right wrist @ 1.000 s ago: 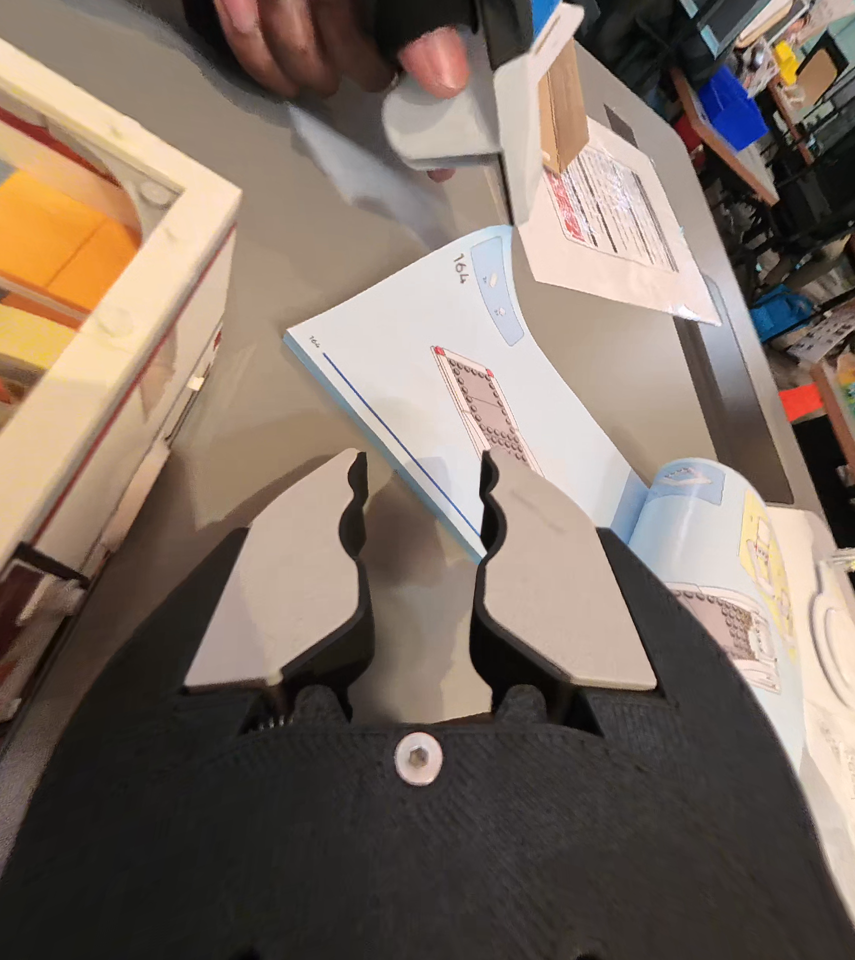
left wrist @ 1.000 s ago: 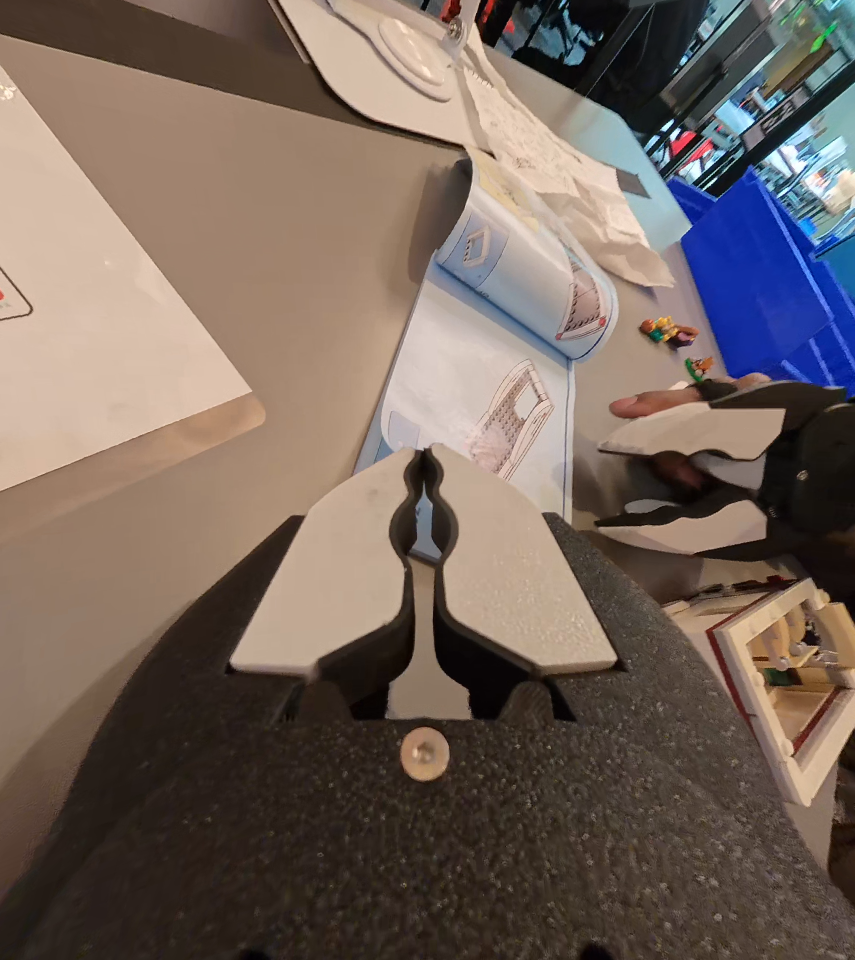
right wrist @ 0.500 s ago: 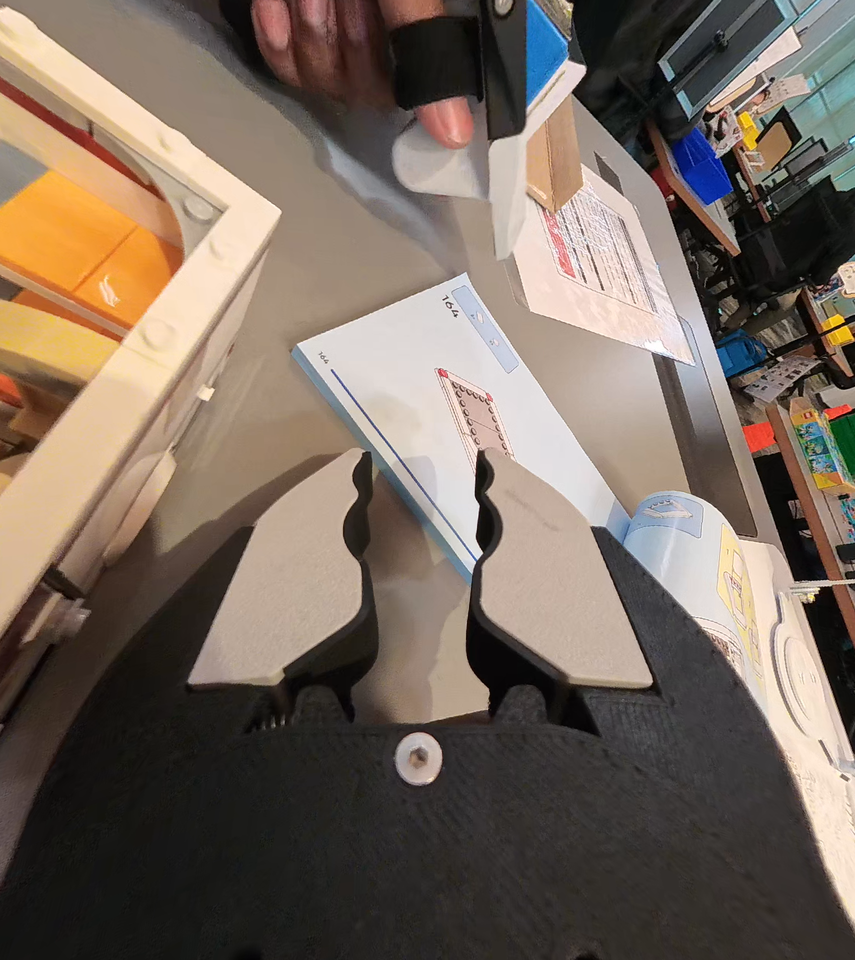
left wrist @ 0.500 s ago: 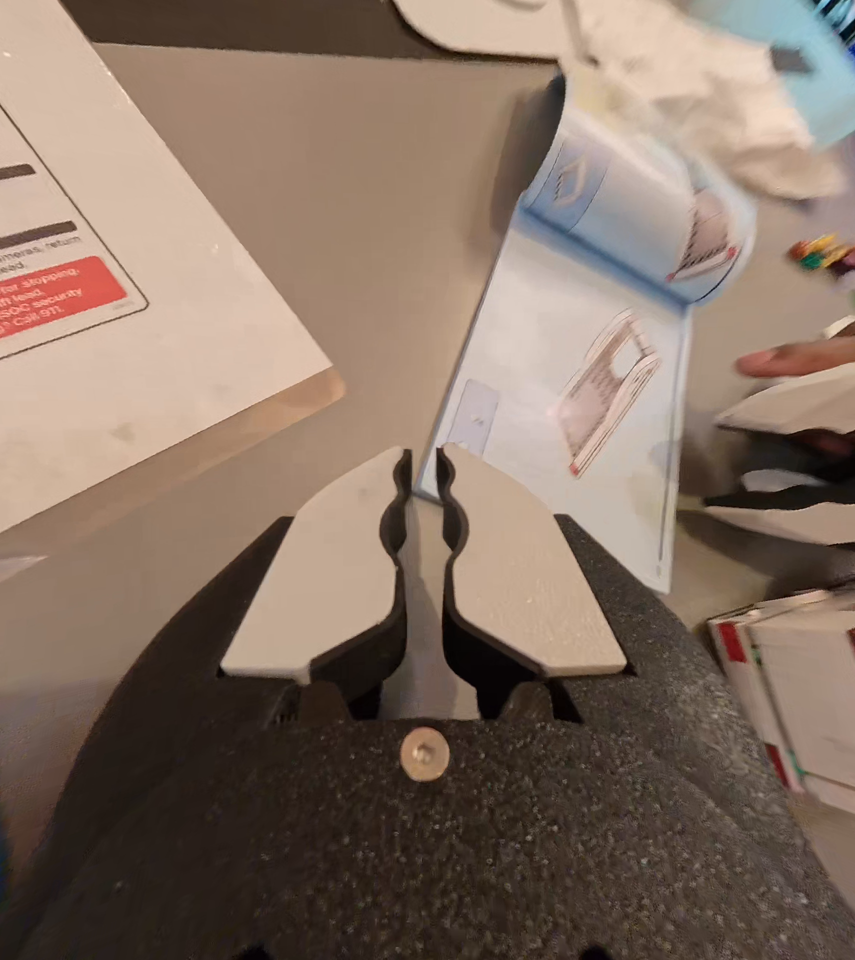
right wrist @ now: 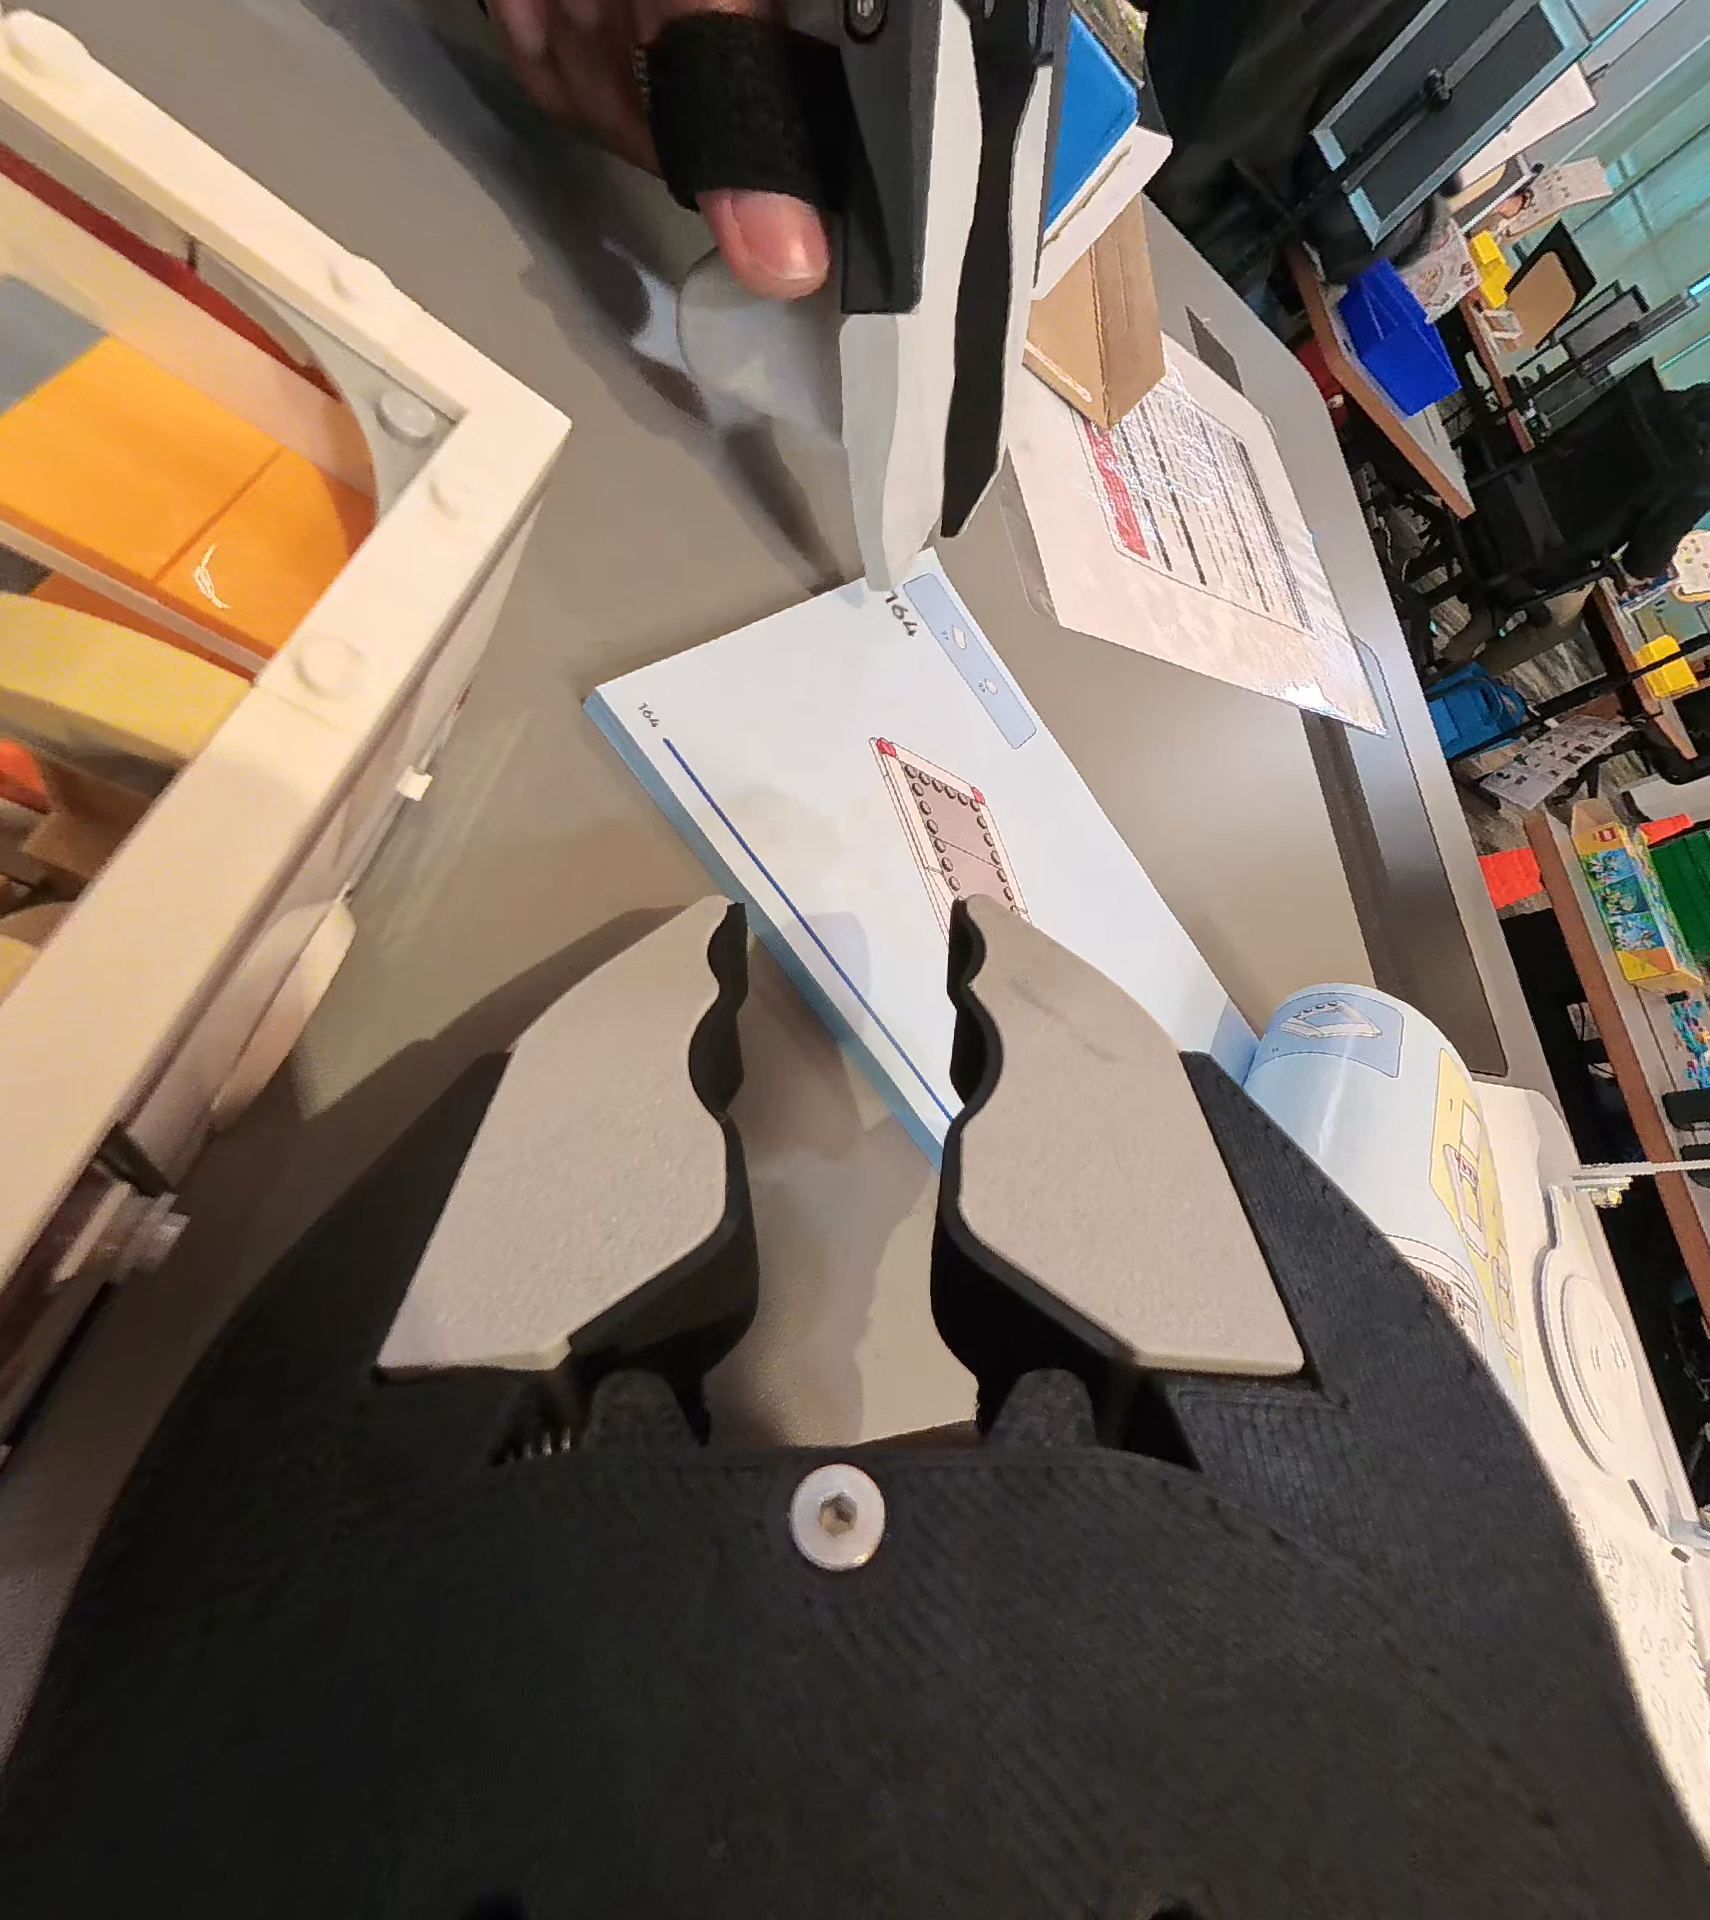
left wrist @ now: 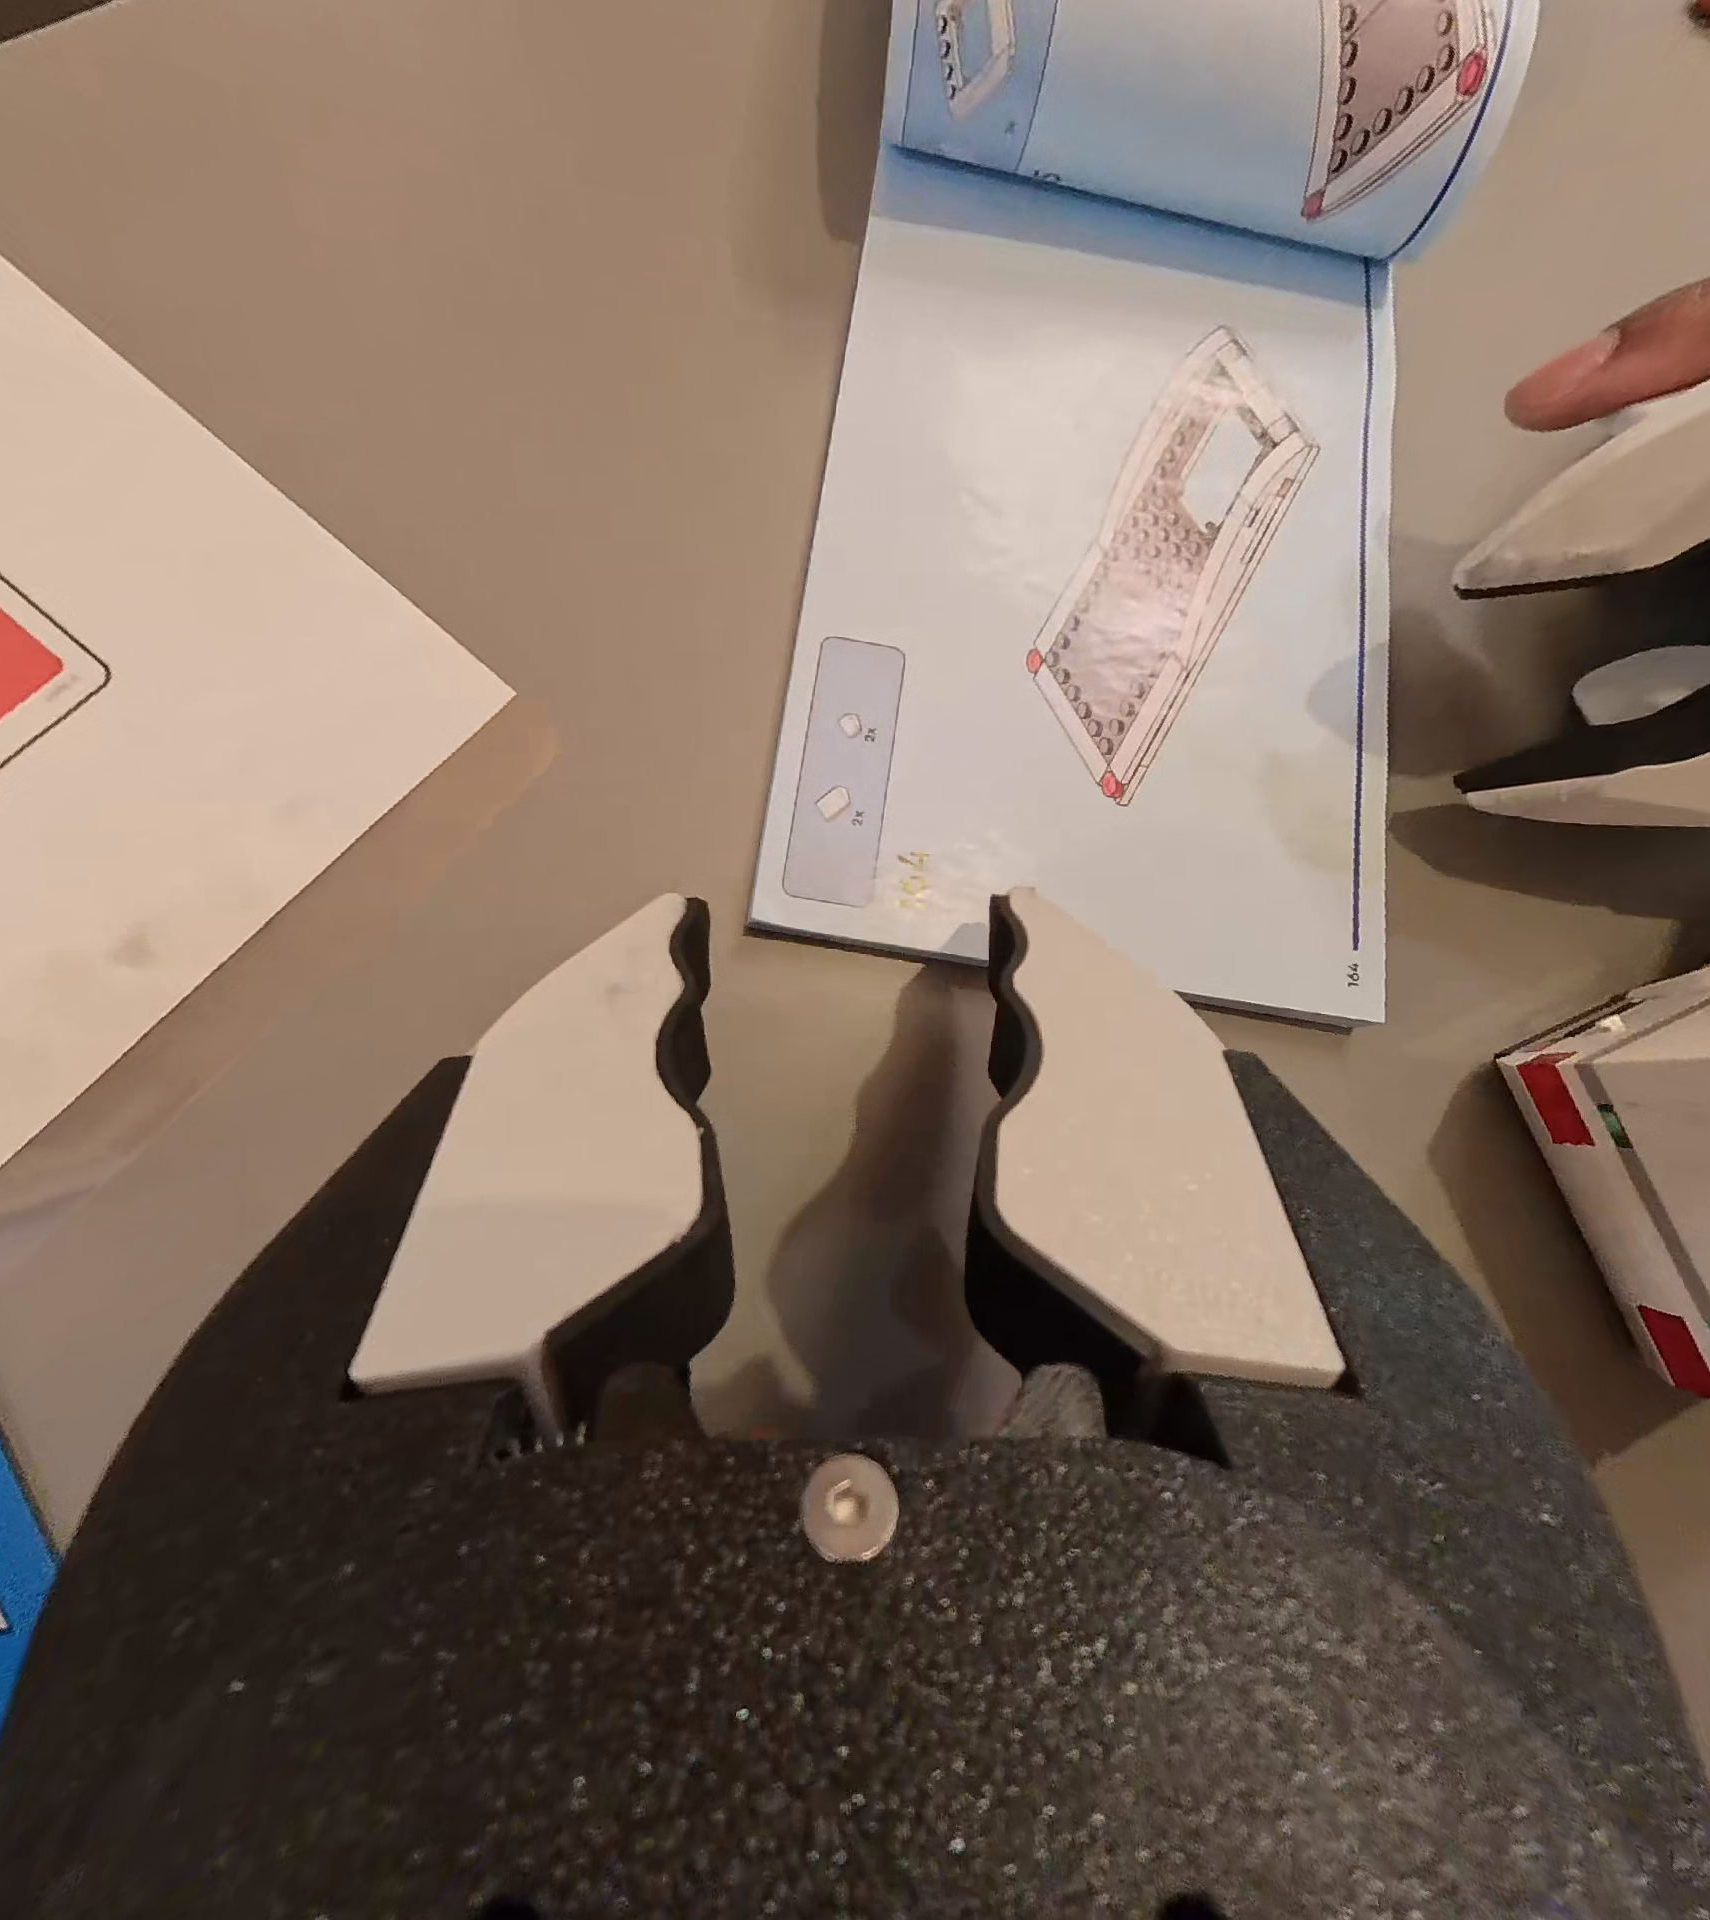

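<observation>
Grey worktop (left wrist: 539,343) with an open instruction booklet (left wrist: 1090,623) as the landmark. White brick building (right wrist: 155,727) sits beside it. Left gripper (left wrist: 846,914) hovers at the booklet's near edge, fingers wide apart, holding nothing; right gripper (right wrist: 846,914) at its side edge, fingers partly spread, also bare.

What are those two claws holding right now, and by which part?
Nothing: the left claw and right claw both stand open and empty over the instruction booklet.
</observation>
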{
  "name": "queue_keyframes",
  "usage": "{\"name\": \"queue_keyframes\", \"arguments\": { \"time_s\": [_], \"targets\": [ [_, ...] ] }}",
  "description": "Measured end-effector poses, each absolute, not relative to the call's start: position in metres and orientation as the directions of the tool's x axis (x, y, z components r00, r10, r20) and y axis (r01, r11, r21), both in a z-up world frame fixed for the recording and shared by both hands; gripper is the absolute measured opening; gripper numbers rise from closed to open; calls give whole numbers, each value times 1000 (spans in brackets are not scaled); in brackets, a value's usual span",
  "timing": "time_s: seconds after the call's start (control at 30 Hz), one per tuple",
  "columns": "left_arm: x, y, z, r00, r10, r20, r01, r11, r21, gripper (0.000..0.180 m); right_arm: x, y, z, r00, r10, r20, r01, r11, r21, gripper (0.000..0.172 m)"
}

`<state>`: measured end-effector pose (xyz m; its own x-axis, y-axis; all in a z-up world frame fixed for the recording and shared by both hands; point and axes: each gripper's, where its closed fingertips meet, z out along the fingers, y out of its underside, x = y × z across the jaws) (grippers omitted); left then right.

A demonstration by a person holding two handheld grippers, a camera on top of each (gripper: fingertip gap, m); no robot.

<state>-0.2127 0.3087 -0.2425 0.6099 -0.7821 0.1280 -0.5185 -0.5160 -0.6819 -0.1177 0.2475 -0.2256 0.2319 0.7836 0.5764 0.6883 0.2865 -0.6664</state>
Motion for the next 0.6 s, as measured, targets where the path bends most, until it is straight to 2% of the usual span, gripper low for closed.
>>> {"name": "queue_keyframes", "arguments": {
  "time_s": [0.6],
  "targets": [
    [-207,303,-242,586,-800,130,-535,-503,-679,51,-118,248,-226,233,783,577,690,285,-665,36]
  ]
}}
